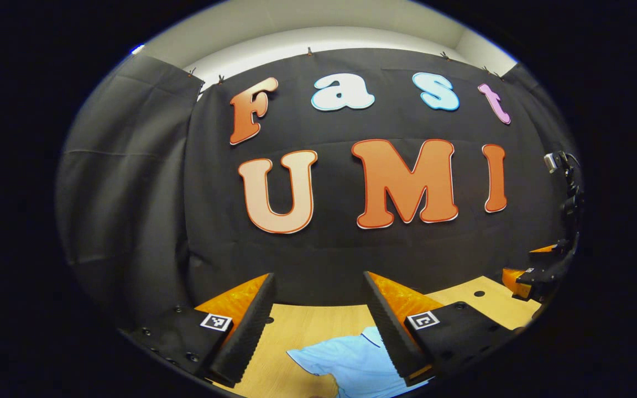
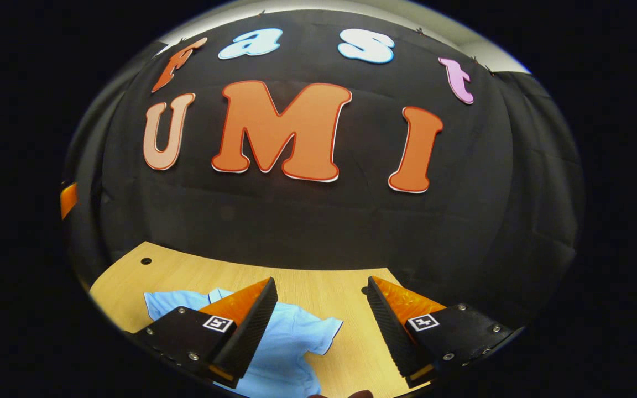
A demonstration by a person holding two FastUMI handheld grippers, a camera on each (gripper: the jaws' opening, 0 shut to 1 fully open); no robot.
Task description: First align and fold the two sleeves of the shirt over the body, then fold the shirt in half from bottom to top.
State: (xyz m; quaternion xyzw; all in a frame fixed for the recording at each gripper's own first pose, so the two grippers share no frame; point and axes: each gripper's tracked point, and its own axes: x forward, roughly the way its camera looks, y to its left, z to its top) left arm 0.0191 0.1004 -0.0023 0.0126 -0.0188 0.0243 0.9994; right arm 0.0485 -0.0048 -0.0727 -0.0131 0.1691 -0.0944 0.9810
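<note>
Shirt [image 2: 291, 345] lies flat on the table [image 2: 318, 287], sleeves spread. My left gripper [image 1: 318, 301] and right gripper [image 2: 318, 304] hover above it, jaws apart, holding nothing.

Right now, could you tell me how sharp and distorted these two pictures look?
Left gripper view: strong fisheye bend, the table edge curves; light blue shirt sharp. Right gripper view: same bulge, even light, no glare; shirt crisp, sleeve spread.

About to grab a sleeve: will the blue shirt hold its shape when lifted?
Probably not: the shirt lies flat with soft creases, so it likely droops. It looks thin and light. On the smooth wooden table it may slide when pushed.
</note>
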